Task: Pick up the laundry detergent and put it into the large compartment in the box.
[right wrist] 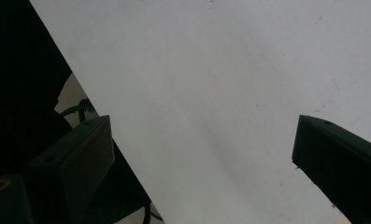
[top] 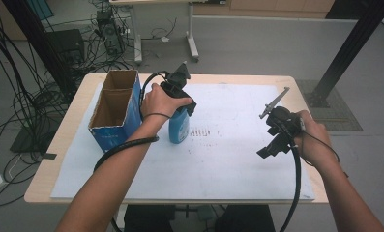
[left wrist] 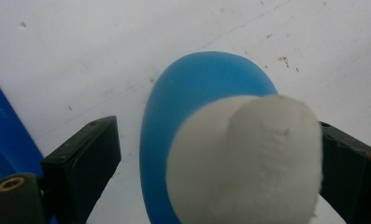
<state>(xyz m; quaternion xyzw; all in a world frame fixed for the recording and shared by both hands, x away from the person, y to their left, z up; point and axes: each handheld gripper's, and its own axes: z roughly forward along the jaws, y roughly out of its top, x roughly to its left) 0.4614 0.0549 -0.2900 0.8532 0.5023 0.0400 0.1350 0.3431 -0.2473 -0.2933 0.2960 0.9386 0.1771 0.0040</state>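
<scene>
Left tongs (left wrist: 216, 154) sit over the blue bottle (left wrist: 192, 93), jaws wide either side of its white cap (left wrist: 248, 158); the right jaw is at the cap's edge, a gap shows on the left, so I can't tell if I'm gripping. The bottle stands upright on the white sheet (top: 228, 154) of the worktop, just beside the open blue carton (top: 116, 108). My right tongs (right wrist: 202, 158) hang gaping with nothing between them, well apart to the right.

The bottle (top: 179, 126) stands on the surface (top: 228, 164), just right of the box (top: 116, 108). The right gripper (top: 272, 147) hangs well apart, near the right edge.
</scene>
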